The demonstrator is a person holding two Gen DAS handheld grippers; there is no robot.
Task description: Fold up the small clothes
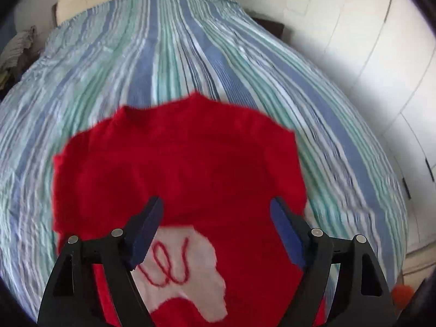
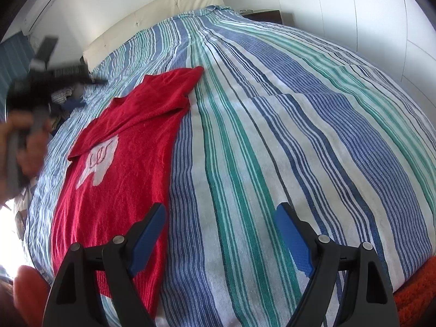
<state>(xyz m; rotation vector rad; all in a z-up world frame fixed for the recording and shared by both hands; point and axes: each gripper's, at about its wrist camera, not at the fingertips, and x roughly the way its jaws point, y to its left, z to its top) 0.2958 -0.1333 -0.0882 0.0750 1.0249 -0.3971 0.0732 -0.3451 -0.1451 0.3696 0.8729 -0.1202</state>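
Observation:
A red knitted sweater (image 1: pixel 177 163) lies flat on the striped bed, with a white patch bearing red loops (image 1: pixel 188 267) on its front. My left gripper (image 1: pixel 216 207) hovers open above its lower half, and the picture is blurred. In the right wrist view the sweater (image 2: pixel 122 185) lies at the left. One sleeve is folded across its chest and the other (image 2: pixel 188 79) points toward the headboard. My right gripper (image 2: pixel 220 212) stands open over the bare bedspread beside the sweater's hem, its left finger above the red edge. A hand (image 2: pixel 30 150) grips the other tool's handle at the far left.
A blue, green and white striped bedspread (image 2: pixel 286 136) covers the whole bed. A cream headboard (image 2: pixel 163 8) stands at the far end, with a dark nightstand (image 2: pixel 264 16) beside it. White wardrobe doors (image 1: pixel 368 54) run along the right. Loose clothes (image 1: pixel 16 51) lie at the far left, and something orange and fuzzy (image 2: pixel 414 299) at the near right corner.

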